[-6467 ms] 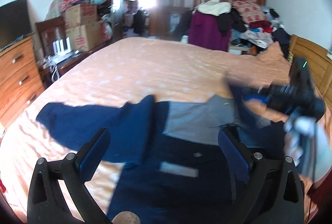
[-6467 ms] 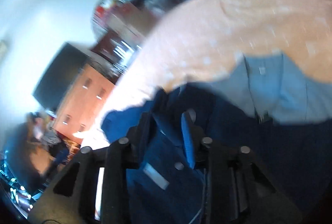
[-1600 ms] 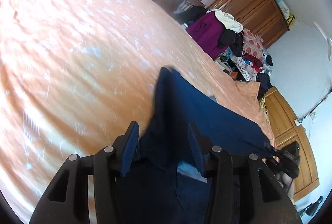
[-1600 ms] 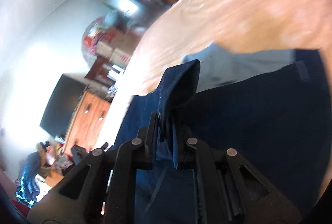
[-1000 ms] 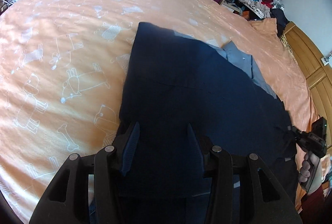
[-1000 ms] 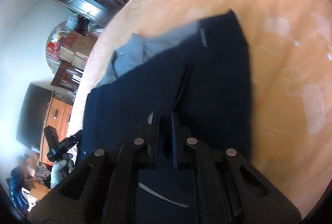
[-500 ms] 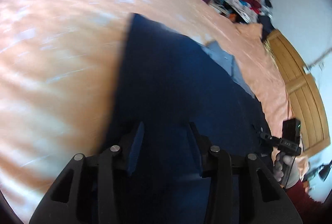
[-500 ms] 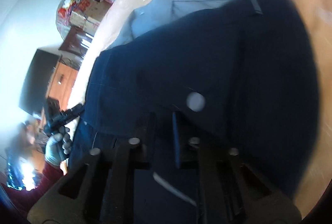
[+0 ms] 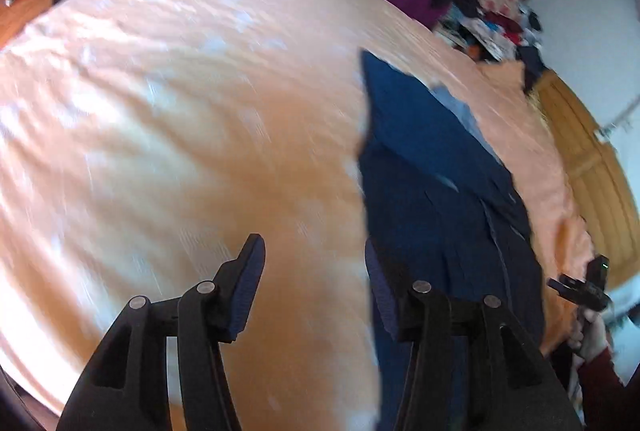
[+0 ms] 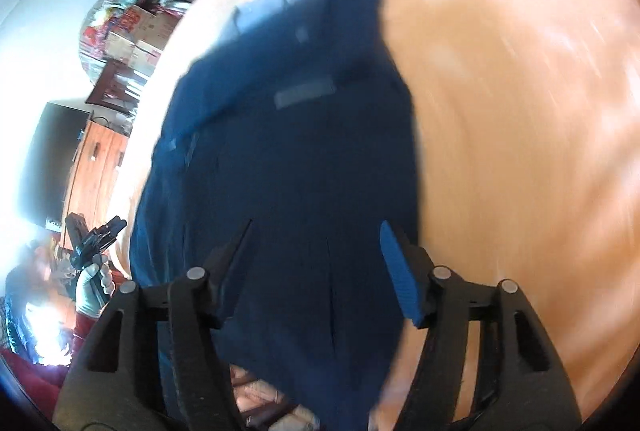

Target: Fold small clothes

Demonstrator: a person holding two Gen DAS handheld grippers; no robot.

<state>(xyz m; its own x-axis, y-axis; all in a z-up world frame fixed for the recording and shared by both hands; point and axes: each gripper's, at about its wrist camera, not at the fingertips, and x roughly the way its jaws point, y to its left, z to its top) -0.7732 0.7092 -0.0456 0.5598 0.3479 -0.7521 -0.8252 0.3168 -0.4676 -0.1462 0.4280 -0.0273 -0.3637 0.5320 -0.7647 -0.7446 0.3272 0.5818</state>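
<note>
Navy garment (image 10: 288,167) w/ grey lining, orange bedsheet (image 9: 180,103) w/ faint white print.

Left gripper (image 9: 310,281): we had it closed on the dark navy blue fabric garment (image 9: 436,199); now spread, empty, left of the cloth.
Right gripper (image 10: 316,263): we released too; fingers apart above it.
Garment: folded, flat.

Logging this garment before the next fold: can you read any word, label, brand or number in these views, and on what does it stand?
No text can be read in either view.
Grey patch on the navy garment: motion-blurred, nothing legible.
Small grey tag nearer the garment's far edge: too small and blurred.
Cardboard boxes with red print, by the far wall: print blurred, unreadable.
</note>
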